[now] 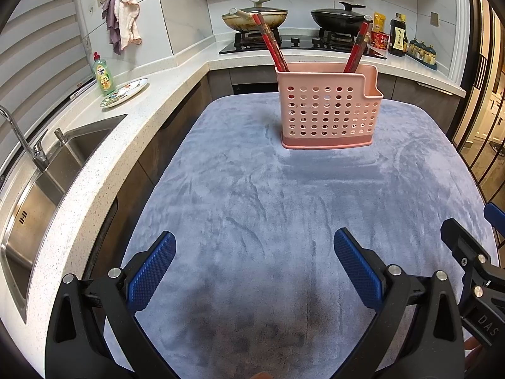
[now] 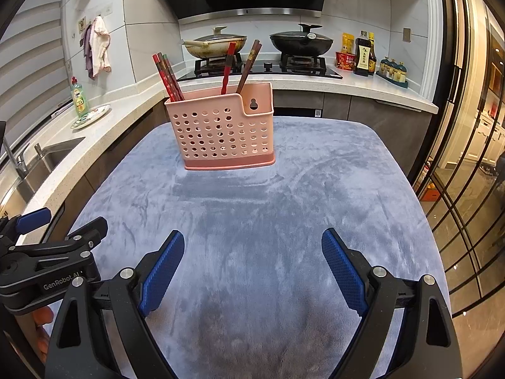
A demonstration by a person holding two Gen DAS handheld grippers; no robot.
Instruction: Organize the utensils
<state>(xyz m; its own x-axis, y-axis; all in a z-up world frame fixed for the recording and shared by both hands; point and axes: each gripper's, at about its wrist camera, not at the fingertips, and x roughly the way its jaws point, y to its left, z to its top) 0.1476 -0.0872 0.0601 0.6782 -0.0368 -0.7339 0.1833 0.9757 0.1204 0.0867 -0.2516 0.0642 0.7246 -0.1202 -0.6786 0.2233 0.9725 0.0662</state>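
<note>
- Both my left gripper point(image 1: 255, 254) and right gripper point(image 2: 253, 252) are hovering over the grey plush cloth point(image 1: 252, 195) covering the surface, jaws standing wide with nothing between them.
- Red and brown chopsticks point(image 2: 169, 75) are standing in the pink perforated plastic utensil holder point(image 2: 222, 134) at the far end.
- I'm seeing no loose utensils on the cloth, so I'm judging the sorting finished or nearly so.
</note>
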